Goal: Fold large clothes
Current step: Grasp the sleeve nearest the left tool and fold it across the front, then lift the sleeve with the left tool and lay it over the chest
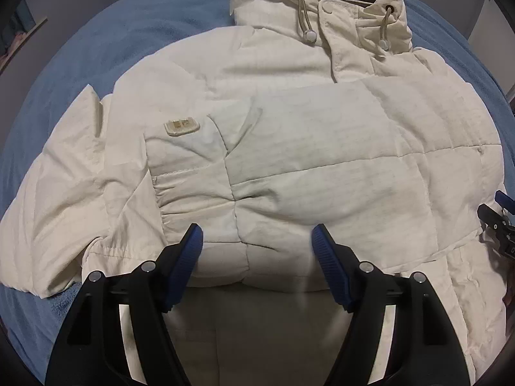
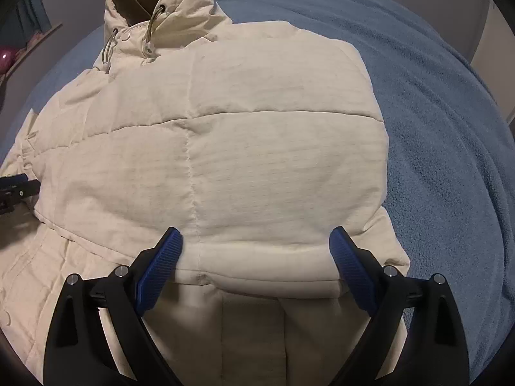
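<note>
Hovering over the cream jacket [image 1: 289, 160], my left gripper [image 1: 257, 244] and right gripper [image 2: 256, 247] both stand wide, holding nothing. Only my left view shows the chest label [image 1: 182, 126]; my right view shows more blue blanket [image 2: 450, 128].

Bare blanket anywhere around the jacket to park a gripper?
Widest free strip: blue blanket beyond the jacket on its right edge. Another bare patch left of the hood, above the left sleeve. The middle is all jacket, with both the left gripper and right gripper open over it.
</note>
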Action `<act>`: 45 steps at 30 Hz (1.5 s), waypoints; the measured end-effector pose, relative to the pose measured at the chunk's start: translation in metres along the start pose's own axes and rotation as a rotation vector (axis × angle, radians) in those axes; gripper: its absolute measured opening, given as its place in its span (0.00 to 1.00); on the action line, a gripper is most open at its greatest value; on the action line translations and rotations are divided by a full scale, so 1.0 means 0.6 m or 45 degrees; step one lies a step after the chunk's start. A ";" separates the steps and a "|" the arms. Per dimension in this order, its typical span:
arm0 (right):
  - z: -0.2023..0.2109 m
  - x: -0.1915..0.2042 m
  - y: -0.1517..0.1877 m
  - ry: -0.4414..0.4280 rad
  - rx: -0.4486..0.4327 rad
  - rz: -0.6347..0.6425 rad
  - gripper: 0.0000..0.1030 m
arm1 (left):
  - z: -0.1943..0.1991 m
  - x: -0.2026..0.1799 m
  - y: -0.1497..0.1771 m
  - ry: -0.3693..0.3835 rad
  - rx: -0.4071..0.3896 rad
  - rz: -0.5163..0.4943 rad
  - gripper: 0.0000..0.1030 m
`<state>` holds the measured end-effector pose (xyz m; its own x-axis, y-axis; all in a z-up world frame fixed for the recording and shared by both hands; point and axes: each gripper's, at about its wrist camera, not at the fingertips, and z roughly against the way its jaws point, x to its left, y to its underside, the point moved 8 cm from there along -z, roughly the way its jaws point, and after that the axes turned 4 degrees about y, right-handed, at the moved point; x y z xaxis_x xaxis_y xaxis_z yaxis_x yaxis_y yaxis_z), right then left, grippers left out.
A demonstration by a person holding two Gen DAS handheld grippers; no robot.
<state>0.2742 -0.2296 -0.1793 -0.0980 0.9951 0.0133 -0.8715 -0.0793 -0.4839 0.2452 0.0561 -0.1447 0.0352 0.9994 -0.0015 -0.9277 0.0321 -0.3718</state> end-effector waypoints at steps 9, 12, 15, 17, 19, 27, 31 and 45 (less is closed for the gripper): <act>0.114 -0.017 -0.005 0.010 -0.285 -0.102 0.87 | 0.102 0.015 -0.013 -0.005 -0.297 0.045 0.87; 0.178 -0.011 -0.009 0.016 -0.417 -0.130 0.93 | 0.143 0.016 -0.014 -0.028 -0.401 0.034 0.94; 0.237 0.001 -0.010 0.043 -0.538 -0.141 0.93 | 0.176 0.016 -0.016 -0.039 -0.486 0.027 0.94; 0.262 0.008 -0.007 0.045 -0.572 -0.155 0.93 | 0.183 0.016 -0.018 -0.049 -0.520 0.031 0.94; 0.281 0.021 -0.002 0.017 -0.565 -0.166 0.93 | 0.183 0.016 -0.032 -0.043 -0.543 0.045 0.94; 0.329 0.102 -0.016 0.095 -0.629 -0.069 0.93 | 0.221 0.058 -0.024 0.020 -0.601 0.193 0.94; 0.328 0.136 -0.019 -0.046 -0.587 -0.075 0.93 | 0.279 0.102 -0.014 -0.018 -0.629 0.167 0.94; 0.296 0.202 -0.023 -0.116 -0.492 0.025 0.93 | 0.236 0.496 0.170 -0.197 -0.397 0.554 0.94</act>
<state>0.1890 -0.1184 -0.0159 -0.1701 0.9829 0.0705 -0.6258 -0.0525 -0.7782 0.1085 0.3590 -0.0515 -0.4034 0.9107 -0.0887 -0.6897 -0.3663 -0.6247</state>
